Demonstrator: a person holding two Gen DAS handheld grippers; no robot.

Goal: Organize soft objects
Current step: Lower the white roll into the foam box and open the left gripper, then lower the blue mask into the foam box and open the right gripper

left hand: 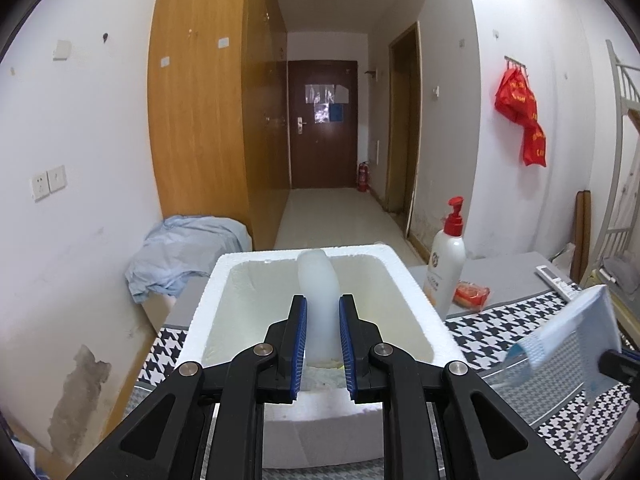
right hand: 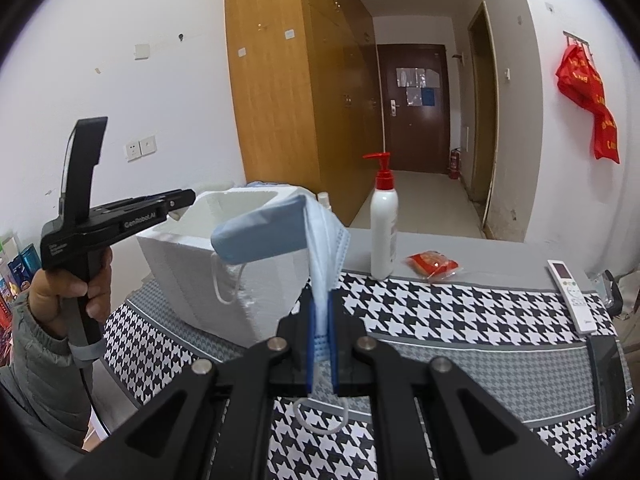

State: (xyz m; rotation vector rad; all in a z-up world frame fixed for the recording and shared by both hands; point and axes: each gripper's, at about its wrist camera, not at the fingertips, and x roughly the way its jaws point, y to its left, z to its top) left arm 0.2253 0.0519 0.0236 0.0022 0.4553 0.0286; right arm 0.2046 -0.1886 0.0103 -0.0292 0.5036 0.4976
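Pinching translucent soft tube (left hand: 319,300): left hand-held gripper (left hand: 323,304) | pleated mask (right hand: 322,276): right hand-held gripper (right hand: 321,312) clamped

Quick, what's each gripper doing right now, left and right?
Left gripper: shut on a translucent white soft bottle, held over the foam box.
Right gripper: shut on a blue face mask.

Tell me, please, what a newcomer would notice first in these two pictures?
First, the left claw shut on a soft translucent white bottle, held over the white foam box. Next, the right claw pinching a light blue pleated face mask above the black-and-white houndstooth cloth, right of the box.
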